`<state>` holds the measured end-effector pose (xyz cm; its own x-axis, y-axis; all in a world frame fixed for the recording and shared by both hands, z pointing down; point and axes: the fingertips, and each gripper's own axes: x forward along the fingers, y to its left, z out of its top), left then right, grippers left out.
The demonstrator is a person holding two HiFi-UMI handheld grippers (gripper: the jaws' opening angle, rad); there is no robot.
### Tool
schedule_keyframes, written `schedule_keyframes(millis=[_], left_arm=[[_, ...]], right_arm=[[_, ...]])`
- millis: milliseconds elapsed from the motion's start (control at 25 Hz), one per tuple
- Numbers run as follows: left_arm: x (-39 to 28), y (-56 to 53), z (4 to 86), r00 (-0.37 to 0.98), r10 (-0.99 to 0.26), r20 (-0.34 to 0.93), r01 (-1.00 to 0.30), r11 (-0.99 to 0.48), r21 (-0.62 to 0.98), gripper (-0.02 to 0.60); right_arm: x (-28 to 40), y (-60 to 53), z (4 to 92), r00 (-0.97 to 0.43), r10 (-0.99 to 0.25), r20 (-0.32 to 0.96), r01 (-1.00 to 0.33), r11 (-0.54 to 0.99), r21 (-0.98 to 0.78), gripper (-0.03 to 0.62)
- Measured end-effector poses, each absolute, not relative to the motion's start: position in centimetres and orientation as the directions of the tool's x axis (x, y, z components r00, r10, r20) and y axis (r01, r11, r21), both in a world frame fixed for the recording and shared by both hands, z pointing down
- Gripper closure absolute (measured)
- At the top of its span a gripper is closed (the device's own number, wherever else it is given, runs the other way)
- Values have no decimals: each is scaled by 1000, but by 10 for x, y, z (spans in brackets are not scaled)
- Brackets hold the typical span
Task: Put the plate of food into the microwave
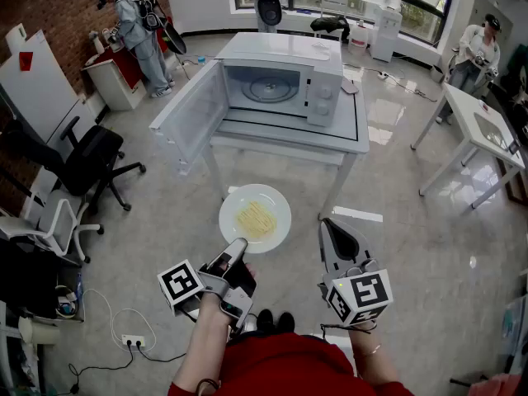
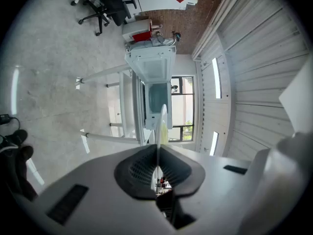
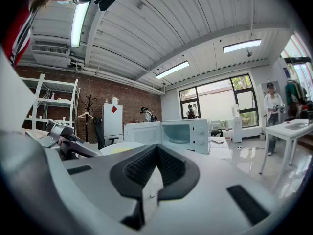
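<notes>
- The plate (image 1: pixel 255 218) of yellow noodles hangs in the air short of the counter (image 1: pixel 289 134). The left gripper (image 1: pixel 237 246) fingers pinch its near rim.
- The right gripper (image 1: pixel 328 225) is just beside it, its fingers pressed together and empty.
- The microwave (image 1: pixel 285 85) stands on the counter with its door (image 1: pixel 191 114) swung wide to the left.
- A black office chair (image 1: pixel 87 159) stands well apart on the floor.
- The left gripper view alone shows the plate edge-on. Only the right gripper view shows the ceiling lights (image 3: pixel 173 69).
</notes>
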<state>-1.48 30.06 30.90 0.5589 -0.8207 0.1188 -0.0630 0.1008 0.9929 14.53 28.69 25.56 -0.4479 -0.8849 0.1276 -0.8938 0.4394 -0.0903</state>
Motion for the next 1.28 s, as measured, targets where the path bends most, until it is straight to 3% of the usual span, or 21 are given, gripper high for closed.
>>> schedule_keyframes(millis=[1280], left_arm=[[-15, 262, 305, 494, -861, 124, -92, 91, 992, 561]], right_arm=[[168, 259, 265, -478, -868, 133, -877, 464, -124, 579]])
